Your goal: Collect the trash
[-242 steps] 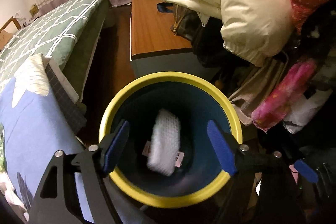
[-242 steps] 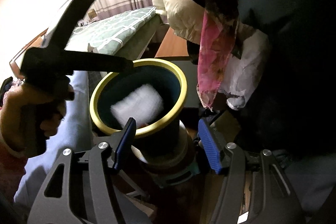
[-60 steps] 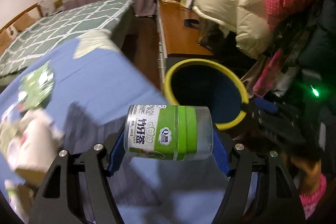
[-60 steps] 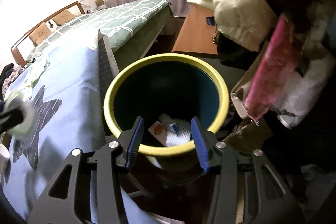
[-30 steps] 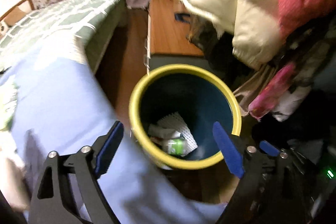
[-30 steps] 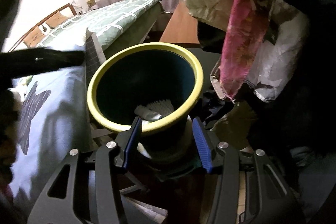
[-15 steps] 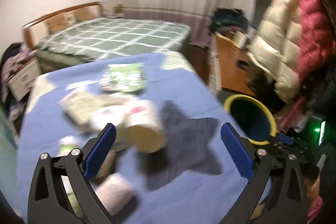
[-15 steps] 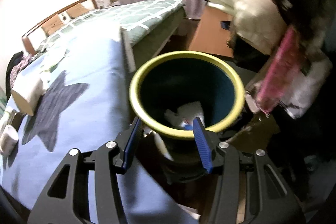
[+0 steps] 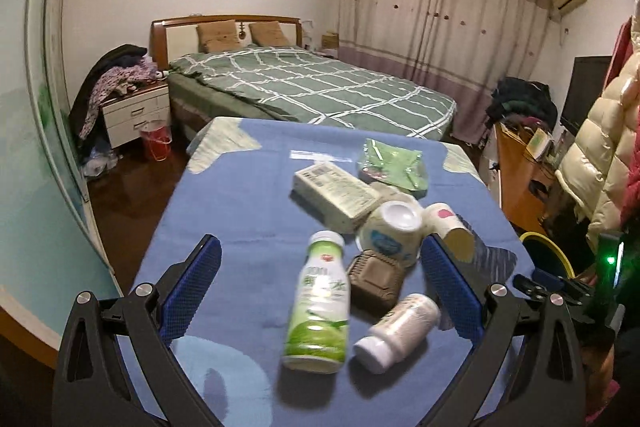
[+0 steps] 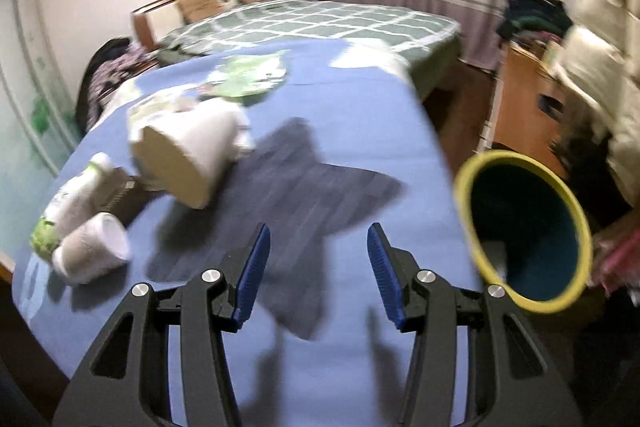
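The left claw (image 9: 320,291) stands spread wide with nothing gripped, above a surface covered in a blue cloth (image 9: 240,219) with a dark star shape on it. Between and just beyond its blue pads lies the trash: a green-and-white plastic drink bottle (image 9: 318,307) on its side, a small white plastic bottle (image 9: 396,333) just to the right of it, a brown ridged tray (image 9: 376,277) behind them, a white round tub (image 9: 390,233), a tipped paper cup (image 9: 450,227), a pale flat carton (image 9: 336,195) and a crumpled green packet (image 9: 394,167) farthest off. The right claw (image 10: 318,267) is half open and empty over the star patch; the trash lies ahead to its left, and the yellow-rimmed dark blue bin (image 10: 524,227) stands just to its right, off the edge of the surface. Beyond the surface are a bed with a green checked cover (image 9: 312,91) and wooden headboard, striped pale curtains (image 9: 440,27), a white nightstand (image 9: 136,115) and hanging padded coats (image 9: 592,163).
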Available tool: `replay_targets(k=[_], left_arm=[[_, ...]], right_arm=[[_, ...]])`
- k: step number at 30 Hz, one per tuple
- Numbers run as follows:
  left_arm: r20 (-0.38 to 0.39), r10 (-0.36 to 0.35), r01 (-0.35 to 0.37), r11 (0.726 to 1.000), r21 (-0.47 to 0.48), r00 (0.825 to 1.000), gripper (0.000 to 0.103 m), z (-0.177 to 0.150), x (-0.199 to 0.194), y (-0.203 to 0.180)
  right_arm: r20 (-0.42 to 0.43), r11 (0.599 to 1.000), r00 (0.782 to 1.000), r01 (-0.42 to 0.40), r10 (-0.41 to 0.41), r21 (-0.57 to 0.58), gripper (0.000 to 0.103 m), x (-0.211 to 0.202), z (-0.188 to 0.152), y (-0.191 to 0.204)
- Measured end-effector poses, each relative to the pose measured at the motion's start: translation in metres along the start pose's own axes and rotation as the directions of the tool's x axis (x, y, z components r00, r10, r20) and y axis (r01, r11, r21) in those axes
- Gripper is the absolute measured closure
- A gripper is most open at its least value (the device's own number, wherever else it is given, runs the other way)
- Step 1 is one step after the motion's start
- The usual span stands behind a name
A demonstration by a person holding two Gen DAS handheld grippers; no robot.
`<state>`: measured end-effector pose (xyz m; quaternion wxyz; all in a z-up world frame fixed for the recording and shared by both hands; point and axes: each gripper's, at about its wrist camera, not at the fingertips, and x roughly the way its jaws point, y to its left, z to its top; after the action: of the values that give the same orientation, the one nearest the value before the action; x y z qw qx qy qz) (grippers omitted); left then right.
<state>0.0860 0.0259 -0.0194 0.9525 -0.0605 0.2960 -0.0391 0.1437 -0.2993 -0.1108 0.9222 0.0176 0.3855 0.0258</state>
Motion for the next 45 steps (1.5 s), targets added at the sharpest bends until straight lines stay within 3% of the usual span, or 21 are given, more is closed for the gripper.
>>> replay_targets(k=[11, 19, 22, 26, 36, 45], left_arm=[[-0.026, -0.006, 0.005, 1.0, -0.031, 1.0, 0.005, -0.008, 0.007, 0.008], [-0.04, -0.02, 0.019, 0.999, -0.028, 0.999, 0.005, -0.011, 0.013, 0.005], [-0.046, -0.026, 0.025, 0.999, -0.023, 0.999, 0.005, -0.012, 0.015, 0.001], [-0.052, -0.032, 0.032, 0.999, -0.016, 0.998, 0.005, -0.013, 0.017, -0.002], [-0.059, -0.046, 0.046, 0.999, 0.001, 0.997, 0.005, -0.014, 0.019, -0.013], [-0.074, -0.06, 0.062, 0.998, 0.026, 0.995, 0.005, -0.016, 0.023, -0.026]], right_arm=[[0.004, 0.998, 0.999, -0.041, 0.041, -0.044, 0.056, 0.041, 0.029, 0.056], [0.012, 0.998, 0.999, -0.035, 0.035, -0.044, 0.082, 0.052, 0.041, 0.063], [0.018, 0.998, 0.999, -0.039, 0.04, -0.042, 0.093, 0.051, 0.041, 0.06], [0.032, 0.998, 0.998, -0.047, 0.048, -0.031, 0.099, 0.045, 0.041, 0.056], [0.076, 0.998, 0.996, -0.056, 0.054, 0.03, 0.1, 0.023, 0.038, 0.03], [0.102, 0.989, 0.994, 0.013, -0.028, 0.145, 0.1, 0.004, 0.032, -0.03]])
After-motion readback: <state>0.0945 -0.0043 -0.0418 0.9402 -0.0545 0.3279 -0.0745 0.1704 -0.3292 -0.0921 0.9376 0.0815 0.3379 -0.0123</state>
